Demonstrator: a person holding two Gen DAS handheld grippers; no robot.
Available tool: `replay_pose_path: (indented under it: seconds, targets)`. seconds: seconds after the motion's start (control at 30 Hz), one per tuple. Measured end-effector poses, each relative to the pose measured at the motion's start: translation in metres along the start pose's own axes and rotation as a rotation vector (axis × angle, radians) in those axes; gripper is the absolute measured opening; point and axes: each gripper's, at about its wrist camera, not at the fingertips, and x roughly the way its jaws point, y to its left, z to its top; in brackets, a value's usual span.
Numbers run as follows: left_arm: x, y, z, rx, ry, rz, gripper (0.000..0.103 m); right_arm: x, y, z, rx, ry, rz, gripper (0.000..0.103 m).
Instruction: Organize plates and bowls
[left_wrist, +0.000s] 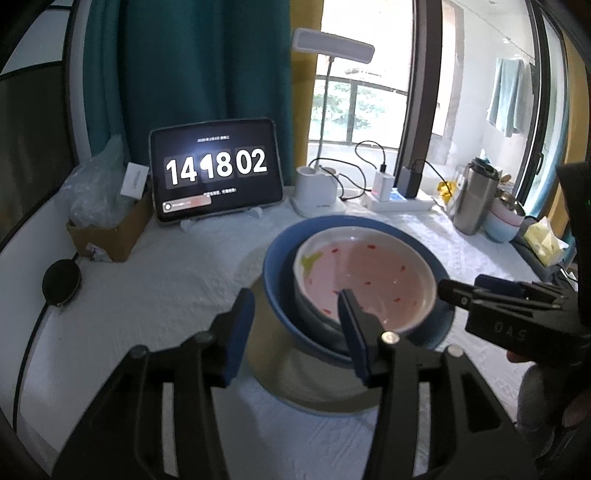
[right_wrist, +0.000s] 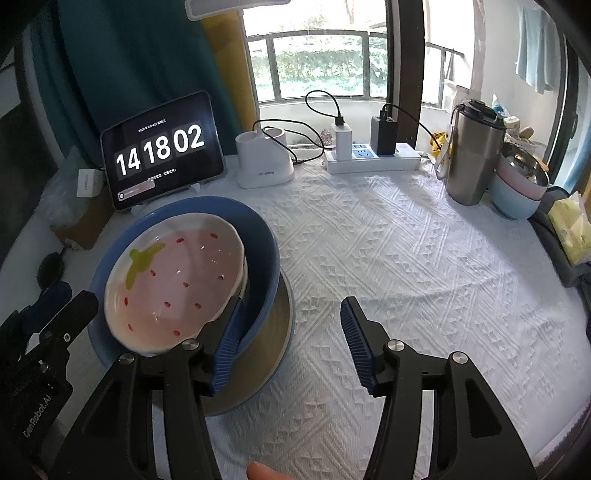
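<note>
A pink strawberry-pattern bowl (left_wrist: 365, 280) sits tilted inside a blue bowl (left_wrist: 280, 295), which rests on a large beige plate (left_wrist: 273, 365) with a blue rim. The same stack shows in the right wrist view: pink bowl (right_wrist: 173, 284), blue bowl (right_wrist: 258, 251), plate (right_wrist: 273, 332). My left gripper (left_wrist: 295, 321) is open, its jaws straddling the near rims of the bowls. My right gripper (right_wrist: 291, 339) is open and empty, just right of the stack; its left finger is at the blue bowl's rim. The right gripper also shows in the left wrist view (left_wrist: 458, 295).
A tablet clock (right_wrist: 162, 151), white lamp base (right_wrist: 262, 158), power strip with chargers (right_wrist: 373, 155), steel tumbler (right_wrist: 472, 151), stacked pastel bowls (right_wrist: 517, 188) and tissue pack (right_wrist: 569, 229) line the back and right. A cardboard box (left_wrist: 110, 229) stands at left. White tablecloth (right_wrist: 406, 266) spreads right.
</note>
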Motion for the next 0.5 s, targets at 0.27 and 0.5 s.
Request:
replay_pose_path:
  seconds: [0.27, 0.5]
  targets:
    - [-0.019, -0.008, -0.01, 0.005, -0.012, -0.023, 0.05, -0.02, 0.001, -0.012, -0.01, -0.027, 0.008, 0.058]
    - [-0.039, -0.016, -0.017, 0.008, -0.049, -0.031, 0.064, -0.041, -0.001, -0.026, -0.019, -0.074, 0.005, 0.058]
